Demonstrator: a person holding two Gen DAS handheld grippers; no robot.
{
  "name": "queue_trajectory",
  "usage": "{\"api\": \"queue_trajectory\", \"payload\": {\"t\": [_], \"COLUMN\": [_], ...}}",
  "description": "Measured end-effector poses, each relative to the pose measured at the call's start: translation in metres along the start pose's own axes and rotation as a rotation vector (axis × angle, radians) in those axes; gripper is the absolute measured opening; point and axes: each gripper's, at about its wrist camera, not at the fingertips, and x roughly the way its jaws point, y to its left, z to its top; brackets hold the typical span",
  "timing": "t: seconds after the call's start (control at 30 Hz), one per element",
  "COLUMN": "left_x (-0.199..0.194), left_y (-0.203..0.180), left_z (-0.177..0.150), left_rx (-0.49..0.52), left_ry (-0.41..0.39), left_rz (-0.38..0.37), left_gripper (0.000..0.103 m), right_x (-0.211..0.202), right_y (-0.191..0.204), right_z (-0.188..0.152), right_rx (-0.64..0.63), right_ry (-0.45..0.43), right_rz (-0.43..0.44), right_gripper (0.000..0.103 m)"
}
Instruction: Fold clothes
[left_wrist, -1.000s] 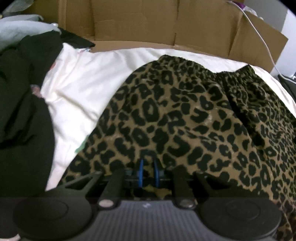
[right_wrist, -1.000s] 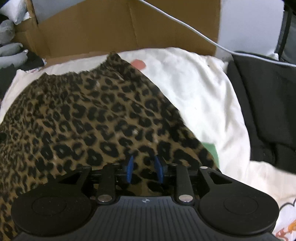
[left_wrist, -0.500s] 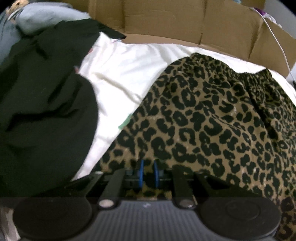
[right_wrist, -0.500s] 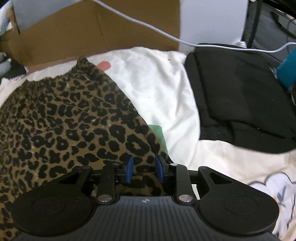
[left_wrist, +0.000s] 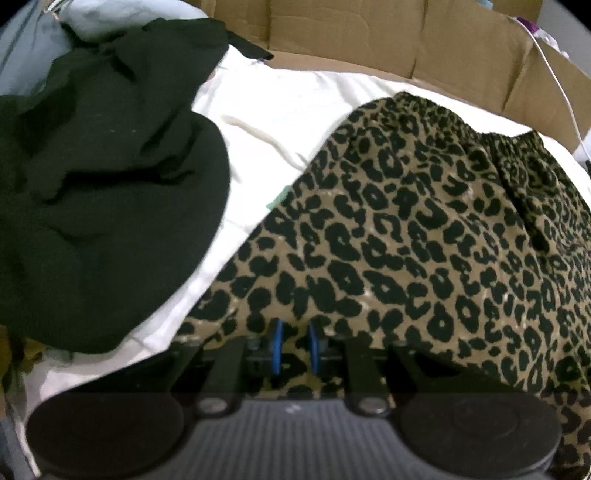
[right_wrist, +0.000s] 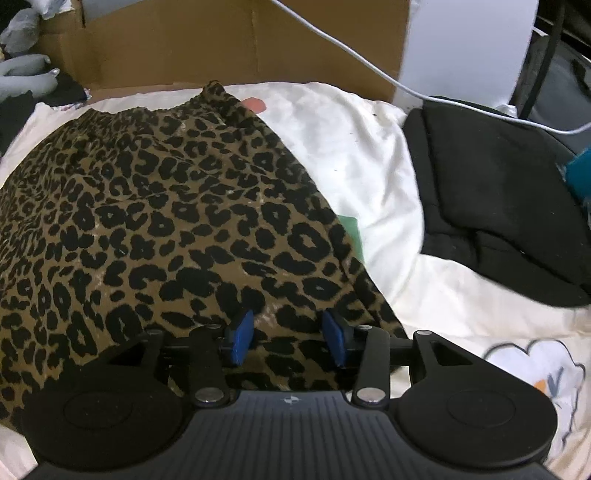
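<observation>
Leopard skirt (left_wrist: 424, 229) hem pinched in left tool (left_wrist: 294, 345), slack between opening right tool (right_wrist: 288, 338)

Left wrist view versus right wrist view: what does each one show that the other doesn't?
Only the left wrist view shows the left tool, its blue pads close together on the leopard-print garment's hem, and a crumpled black garment beside it.

Only the right wrist view shows the right tool, its jaws opening with leopard fabric lying between them, a flat black garment, and a white cable.

Both show the leopard-print garment, the white sheet beneath and the cardboard behind.
</observation>
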Motion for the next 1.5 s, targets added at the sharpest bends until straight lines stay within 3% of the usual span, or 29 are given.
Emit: {"api": "queue_trajectory", "payload": {"t": [0.17, 0.3, 0.5, 0.67, 0.93, 1.1, 1.23, 1.33, 1.5], "left_x": [-0.013, -0.033, -0.045, -0.045, -0.045, -0.04, -0.035, -0.034, -0.027], "left_y": [0.01, 0.021, 0.029, 0.039, 0.053, 0.043, 0.022, 0.0, -0.032], "left_z": [-0.005, -0.003, -0.003, -0.008, -0.013, -0.007, -0.009, -0.015, -0.027], "left_rx": [-0.015, -0.087, -0.104, -0.114, -0.103, -0.076, -0.052, 0.009, 0.105], "left_ry": [-0.001, -0.005, -0.012, 0.003, -0.01, -0.038, -0.03, -0.015, 0.004], "left_rz": [0.014, -0.013, 0.006, 0.022, 0.029, -0.023, -0.098, -0.161, -0.233], "left_gripper": [0.016, 0.018, 0.032, 0.044, 0.046, 0.045, 0.043, 0.035, 0.034], "right_x": [-0.005, -0.015, -0.016, 0.003, -0.01, -0.022, -0.036, -0.037, -0.029], "right_y": [0.0, 0.003, 0.027, 0.037, 0.042, 0.041, 0.039, 0.041, 0.055], "right_z": [-0.011, -0.006, -0.002, -0.012, -0.022, -0.018, -0.01, -0.002, 0.003], "right_rx": [-0.051, -0.021, -0.044, -0.043, -0.067, -0.067, -0.039, -0.023, -0.032], "right_ry": [0.024, 0.021, 0.013, 0.098, 0.125, 0.148, 0.093, 0.063, 0.057], "right_rz": [-0.011, -0.017, 0.075, 0.078, 0.067, 0.05, 0.029, 0.051, 0.088], "right_gripper": [0.048, 0.049, 0.048, 0.048, 0.048, 0.047, 0.046, 0.046, 0.046]}}
